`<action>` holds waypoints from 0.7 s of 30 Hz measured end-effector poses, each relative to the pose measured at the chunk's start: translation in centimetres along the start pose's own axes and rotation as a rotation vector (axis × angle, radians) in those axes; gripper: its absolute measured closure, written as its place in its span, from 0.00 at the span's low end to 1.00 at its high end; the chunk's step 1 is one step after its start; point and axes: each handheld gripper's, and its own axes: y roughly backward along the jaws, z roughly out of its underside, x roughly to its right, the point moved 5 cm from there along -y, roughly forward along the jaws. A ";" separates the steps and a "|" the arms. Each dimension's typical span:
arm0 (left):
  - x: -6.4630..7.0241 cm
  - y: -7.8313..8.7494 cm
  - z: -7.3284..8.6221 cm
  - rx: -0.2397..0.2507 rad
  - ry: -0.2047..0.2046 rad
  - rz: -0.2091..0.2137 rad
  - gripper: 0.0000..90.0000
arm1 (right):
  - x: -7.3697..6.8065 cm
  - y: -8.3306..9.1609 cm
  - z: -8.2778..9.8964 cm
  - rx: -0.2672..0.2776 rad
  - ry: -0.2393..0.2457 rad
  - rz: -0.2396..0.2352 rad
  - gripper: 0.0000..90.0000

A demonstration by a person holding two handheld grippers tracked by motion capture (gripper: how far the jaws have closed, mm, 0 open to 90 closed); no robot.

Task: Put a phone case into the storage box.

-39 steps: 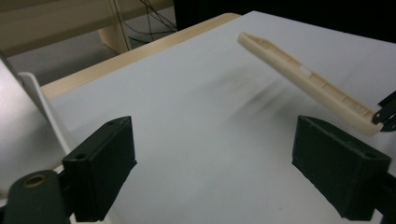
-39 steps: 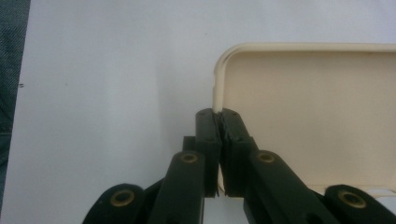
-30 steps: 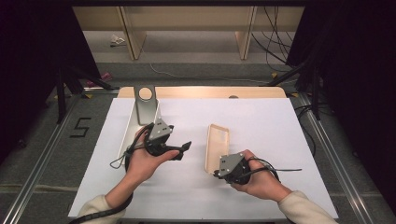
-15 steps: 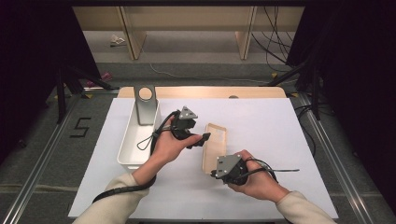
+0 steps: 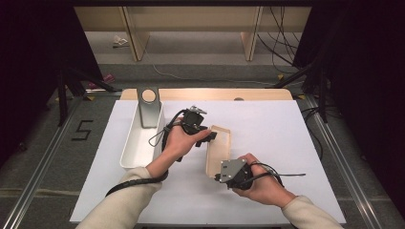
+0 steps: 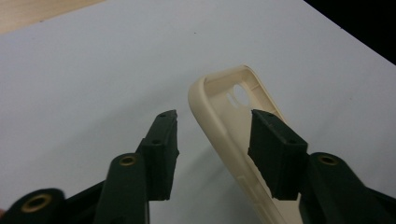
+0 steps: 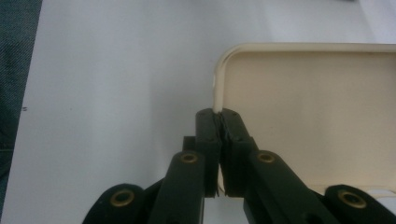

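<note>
The left gripper (image 5: 210, 135) has swung away from the white bin (image 5: 138, 143) by the worktop's left edge and come across to the cream phone case (image 5: 218, 150) near the middle of the worktop; its fingers (image 6: 161, 149) have just been closing, and the case's side wall now runs between them — one finger outside the rim, the other inside the shell, neither pressing on it in the left gripper view. The right gripper (image 5: 220, 177) hasn't budged; its fingers (image 7: 208, 140) are pressed together, pinching the rim of the phone case (image 7: 308, 112) close to its near corner. The case sits tilted up on one long edge, open side towards the worktop's right edge — so this looks like a second hold about to land, ready for a two-handed lift or a handover.
</note>
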 end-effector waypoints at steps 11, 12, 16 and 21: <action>0.0 0.1 0.0 0.017 0.092 0.053 0.77 | 0.0 -0.1 0.0 -0.006 0.013 0.008 0.97; 0.2 0.2 -0.1 0.022 0.097 0.059 0.78 | -0.1 -0.2 0.0 -0.008 0.016 0.004 0.97; 0.7 0.6 -0.4 0.051 0.100 0.073 0.81 | 0.0 -0.4 0.1 -0.010 0.017 0.009 0.97; 1.6 1.0 -0.8 0.078 0.119 0.096 0.86 | 0.0 -0.5 0.1 -0.015 0.015 0.013 0.98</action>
